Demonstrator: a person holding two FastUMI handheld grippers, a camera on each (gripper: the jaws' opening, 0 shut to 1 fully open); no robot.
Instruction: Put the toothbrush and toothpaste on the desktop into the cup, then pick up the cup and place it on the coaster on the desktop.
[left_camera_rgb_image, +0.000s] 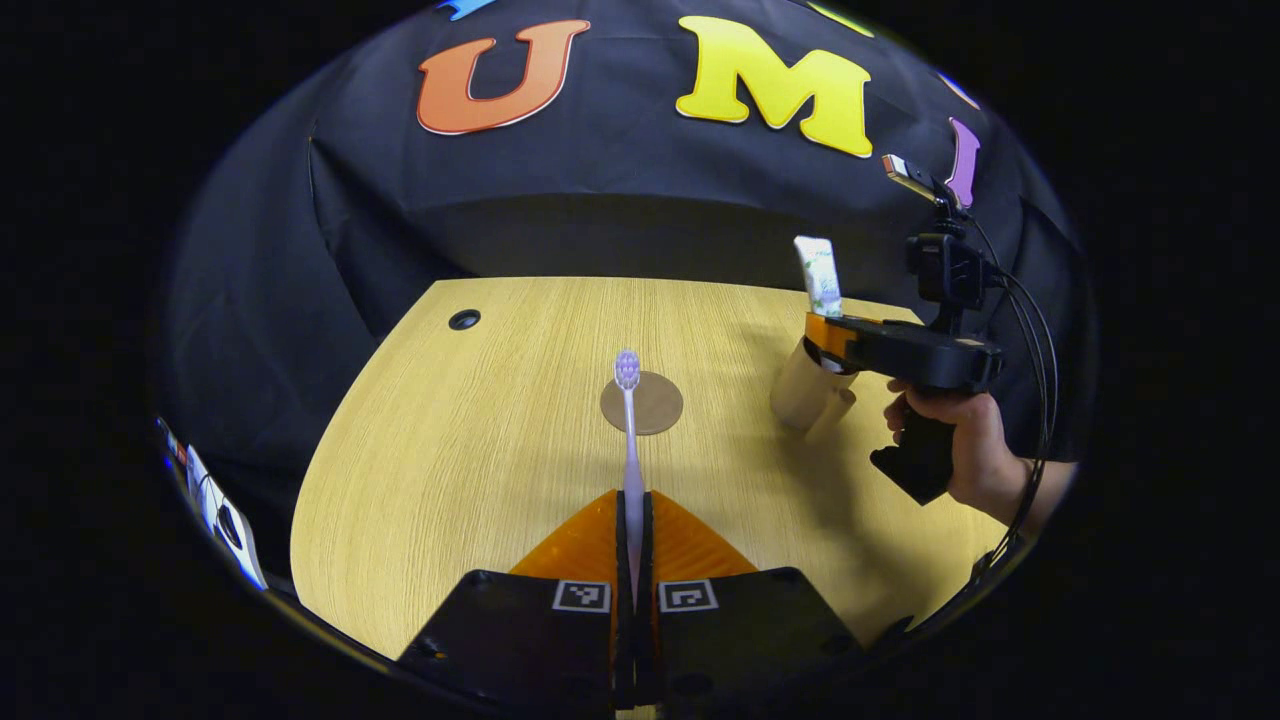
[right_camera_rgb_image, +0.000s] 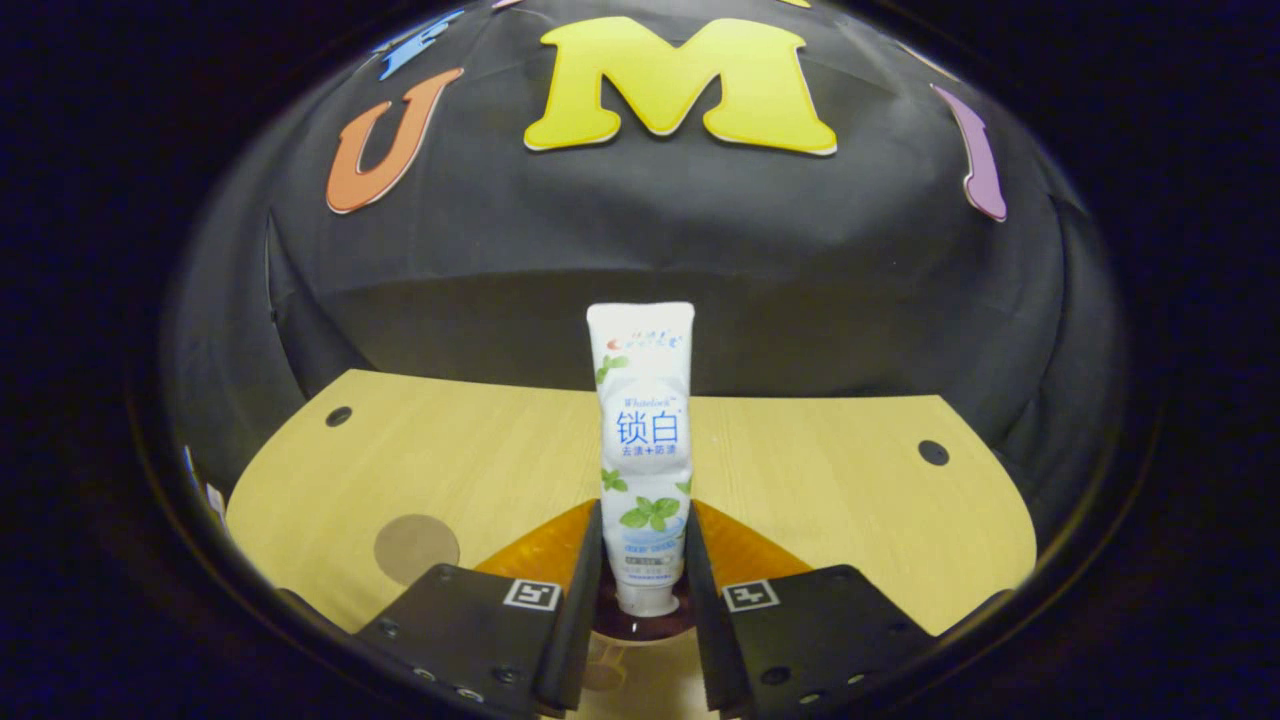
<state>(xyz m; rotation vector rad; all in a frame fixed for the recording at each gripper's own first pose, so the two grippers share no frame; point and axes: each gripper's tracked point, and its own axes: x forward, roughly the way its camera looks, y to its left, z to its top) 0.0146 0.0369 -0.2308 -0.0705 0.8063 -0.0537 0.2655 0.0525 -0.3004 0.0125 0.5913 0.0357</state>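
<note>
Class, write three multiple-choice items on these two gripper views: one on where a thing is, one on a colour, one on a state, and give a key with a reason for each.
1. Where is the coaster?
A. flat on the desk
B. under the cup
C. in the left gripper

2. What colour are the toothbrush bristles?
A. green
B. pale purple
C. red

3. How is the toothpaste held?
A. lying on the desk
B. upright between the right gripper's fingers, cap down
C. hanging from the left gripper

Key:
1 A: the left gripper view shows the round disc bare on the wood, with the cup apart from it at the right.
2 B: the brush head looks pale purple in the left gripper view.
3 B: in the right gripper view the tube stands with its cap at the bottom and a finger at each side.
</note>
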